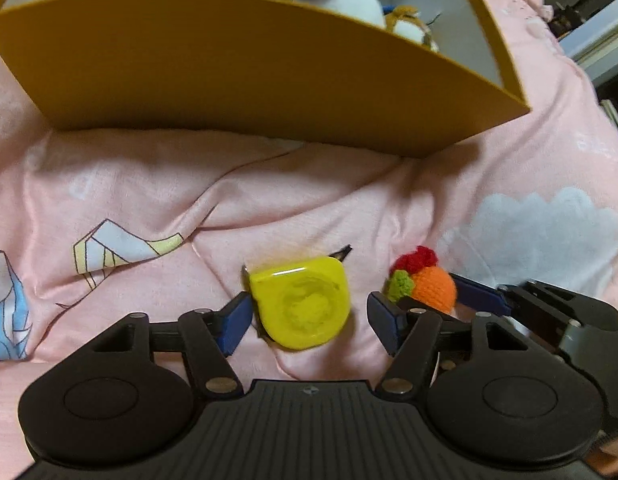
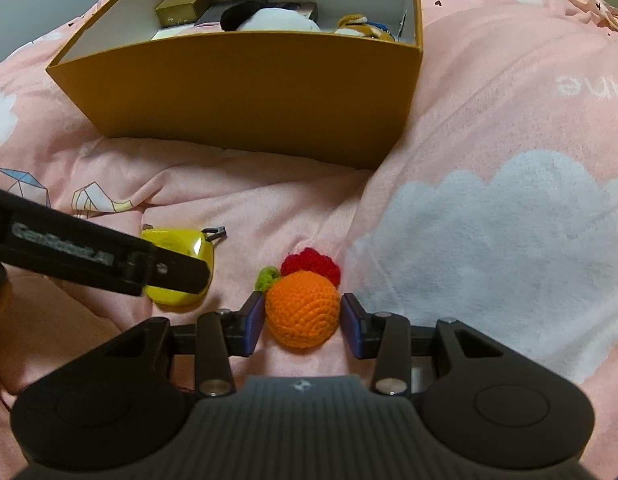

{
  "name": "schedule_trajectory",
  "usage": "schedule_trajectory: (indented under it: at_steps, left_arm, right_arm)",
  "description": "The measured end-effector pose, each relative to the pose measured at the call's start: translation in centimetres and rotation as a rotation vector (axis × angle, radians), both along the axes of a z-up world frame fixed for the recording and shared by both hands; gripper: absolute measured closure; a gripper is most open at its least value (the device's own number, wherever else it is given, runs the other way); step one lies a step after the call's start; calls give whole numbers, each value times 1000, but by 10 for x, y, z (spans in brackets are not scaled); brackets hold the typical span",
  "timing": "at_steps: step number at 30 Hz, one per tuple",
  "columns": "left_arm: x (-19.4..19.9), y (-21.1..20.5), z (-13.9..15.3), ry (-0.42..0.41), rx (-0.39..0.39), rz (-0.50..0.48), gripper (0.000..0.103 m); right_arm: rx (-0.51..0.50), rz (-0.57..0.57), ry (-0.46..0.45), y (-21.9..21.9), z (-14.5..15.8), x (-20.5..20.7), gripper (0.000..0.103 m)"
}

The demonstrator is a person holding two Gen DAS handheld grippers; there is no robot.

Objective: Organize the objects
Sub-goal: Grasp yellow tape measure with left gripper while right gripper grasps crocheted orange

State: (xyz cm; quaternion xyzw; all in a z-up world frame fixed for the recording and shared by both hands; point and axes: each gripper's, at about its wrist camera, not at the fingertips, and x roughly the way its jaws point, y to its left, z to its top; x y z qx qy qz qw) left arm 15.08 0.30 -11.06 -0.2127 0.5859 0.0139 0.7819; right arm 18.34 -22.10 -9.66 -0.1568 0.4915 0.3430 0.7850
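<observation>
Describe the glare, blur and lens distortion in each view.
Left wrist view: the box front wall bows into a curve, fisheye warp; a thin bright streak of glare sits on the yellow tape measure, whose edges look smeared. Right wrist view: a glare patch on the tape measure; the lettering on the left tongs is blurred; the crochet orange is sharp.

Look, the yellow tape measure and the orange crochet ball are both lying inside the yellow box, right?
Not quite. The yellow tape measure and the orange crochet ball both lie on the pink blanket in front of the yellow box, not inside it. The right wrist view shows this best: the box holds a plush toy and small boxes instead.
</observation>
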Motion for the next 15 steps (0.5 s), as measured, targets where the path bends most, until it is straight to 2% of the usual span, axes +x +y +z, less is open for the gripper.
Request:
schedule_trajectory:
  at_steps: [7, 15]
  left_arm:
    - [-1, 5, -9, 11, -9, 39, 39]
    - [-10, 8, -5, -19, -28, 31, 40]
  right_arm:
    - [-1, 3, 7, 1, -3, 0, 58]
    - [2, -2, 8, 2, -3, 0, 59]
